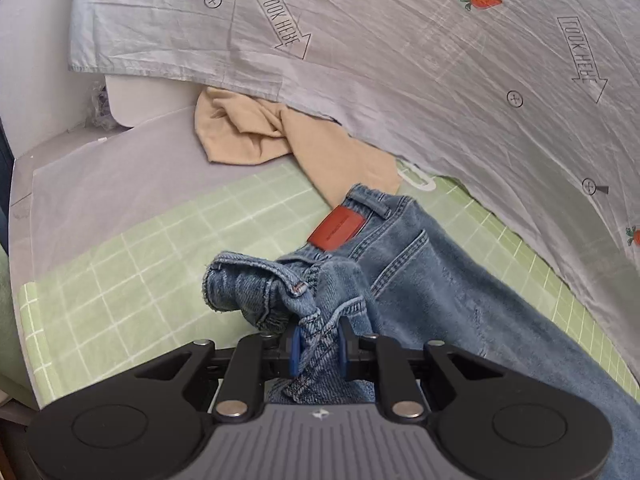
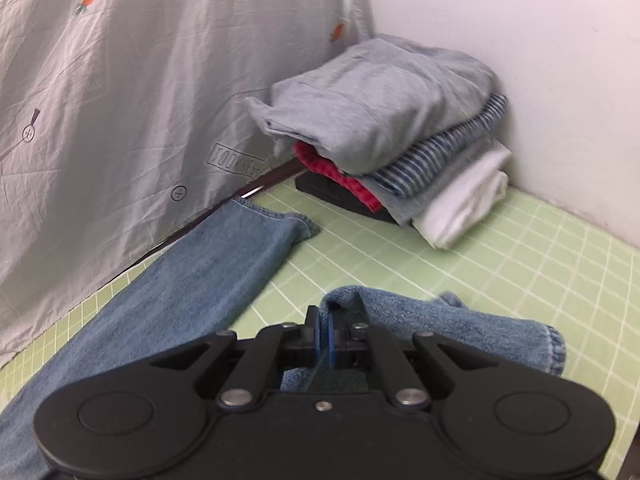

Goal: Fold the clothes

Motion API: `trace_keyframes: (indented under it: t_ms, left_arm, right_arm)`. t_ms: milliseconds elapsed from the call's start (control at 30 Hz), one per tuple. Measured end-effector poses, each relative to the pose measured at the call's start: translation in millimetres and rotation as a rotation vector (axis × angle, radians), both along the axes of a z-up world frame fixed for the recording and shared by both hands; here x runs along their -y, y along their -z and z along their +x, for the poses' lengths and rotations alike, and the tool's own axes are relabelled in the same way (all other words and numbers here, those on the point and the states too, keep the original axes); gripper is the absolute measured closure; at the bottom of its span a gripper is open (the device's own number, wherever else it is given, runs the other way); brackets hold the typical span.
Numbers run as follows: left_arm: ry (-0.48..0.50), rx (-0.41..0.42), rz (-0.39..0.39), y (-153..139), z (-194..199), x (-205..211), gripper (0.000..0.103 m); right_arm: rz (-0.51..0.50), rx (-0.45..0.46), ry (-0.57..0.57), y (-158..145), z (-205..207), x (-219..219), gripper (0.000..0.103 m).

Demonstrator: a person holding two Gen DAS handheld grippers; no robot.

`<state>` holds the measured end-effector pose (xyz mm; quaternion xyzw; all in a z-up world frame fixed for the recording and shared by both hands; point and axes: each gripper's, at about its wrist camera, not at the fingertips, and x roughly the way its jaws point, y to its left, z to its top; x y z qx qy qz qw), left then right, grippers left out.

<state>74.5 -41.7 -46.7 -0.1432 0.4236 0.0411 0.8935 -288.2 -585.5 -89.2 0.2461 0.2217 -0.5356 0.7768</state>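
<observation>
Blue jeans (image 1: 416, 276) with a red-brown patch lie on the green checked mat (image 1: 132, 280). My left gripper (image 1: 318, 350) is shut on a bunched fold of the waistband, lifted off the mat. In the right wrist view one jeans leg (image 2: 208, 264) stretches flat toward the hanging sheet. My right gripper (image 2: 325, 340) is shut on the hem end of the other leg (image 2: 460, 328), which is raised and curls to the right.
A grey printed sheet (image 1: 420, 80) hangs along the mat's far side. A crumpled beige garment (image 1: 256, 132) lies beyond the waistband. A stack of folded clothes (image 2: 392, 132) sits in the corner by the white wall (image 2: 540, 60), on a black object (image 2: 340, 196).
</observation>
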Motion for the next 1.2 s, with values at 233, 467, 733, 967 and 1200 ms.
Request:
trace_keyframes:
  t_ms: [233, 467, 733, 967, 1200]
  left_arm:
    - [0.064, 0.101, 0.016, -10.9, 151.2, 95.5, 0.070]
    - [0.087, 0.005, 0.024, 13.2, 125.2, 110.1, 0.014]
    - [0.107, -0.190, 0.045, 71.0, 73.5, 104.0, 0.014]
    - [0.112, -0.173, 0.065, 86.8, 80.8, 123.7, 0.006]
    - [0.055, -0.168, 0.085, 94.8, 85.7, 129.5, 0.000]
  right_arm:
    - [-0.047, -0.070, -0.212, 18.8, 209.9, 122.4, 0.081]
    - [-0.021, -0.033, -0.154, 44.7, 213.9, 102.9, 0.023]
    - [0.087, -0.152, -0.041, 96.6, 148.4, 83.4, 0.019]
    - [0.174, -0.026, 0.009, 115.0, 144.4, 99.9, 0.016]
    - [0.143, -0.054, -0.002, 120.0, 162.1, 101.4, 0.008]
